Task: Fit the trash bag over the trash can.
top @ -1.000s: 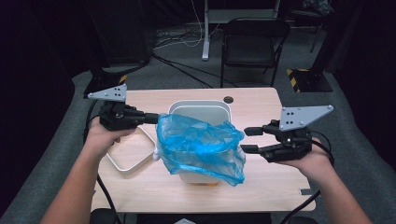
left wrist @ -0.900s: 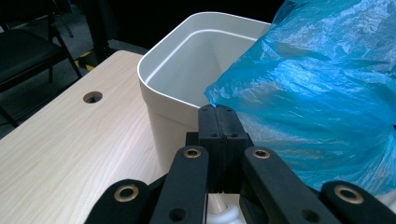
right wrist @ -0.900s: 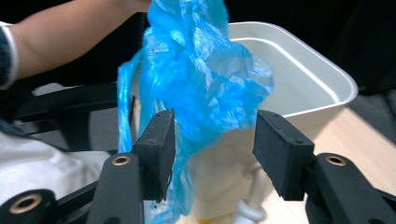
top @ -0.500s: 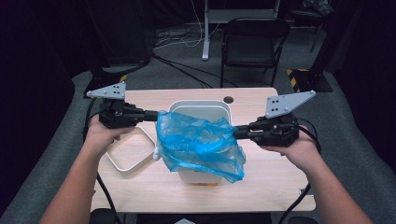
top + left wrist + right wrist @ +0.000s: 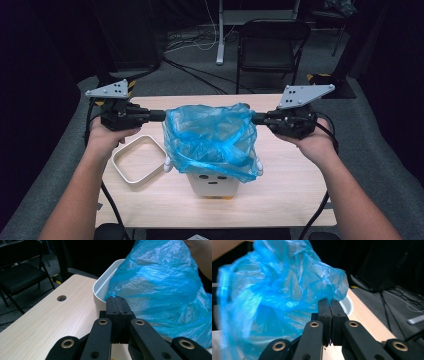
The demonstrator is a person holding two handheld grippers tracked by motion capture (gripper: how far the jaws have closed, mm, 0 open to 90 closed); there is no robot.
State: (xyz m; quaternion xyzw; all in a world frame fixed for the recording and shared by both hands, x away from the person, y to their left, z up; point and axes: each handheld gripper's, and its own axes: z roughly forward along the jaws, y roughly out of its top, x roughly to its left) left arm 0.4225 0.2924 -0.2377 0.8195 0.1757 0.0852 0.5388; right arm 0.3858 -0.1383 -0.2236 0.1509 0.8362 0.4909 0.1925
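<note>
Step in hand: fitting a liner. Left gripper (image 5: 159, 115) clamped tight on the blue plastic bag (image 5: 212, 137) at its left rim. Bag stretched open in midair just above the white bin (image 5: 213, 185) on the tabletop (image 5: 280, 185), loose white ring (image 5: 137, 165) beside it. Right gripper (image 5: 256, 118), jaws just closing, pinching the right rim. Next, probably: lower evenly, pull the mouth down over the bin's edges.

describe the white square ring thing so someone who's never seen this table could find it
On the wooden table, look left of the white bin draped with the blue plastic bag. The white square frame lies flat there, apart from the bin: low, hollow, bare wood showing through its middle.
</note>
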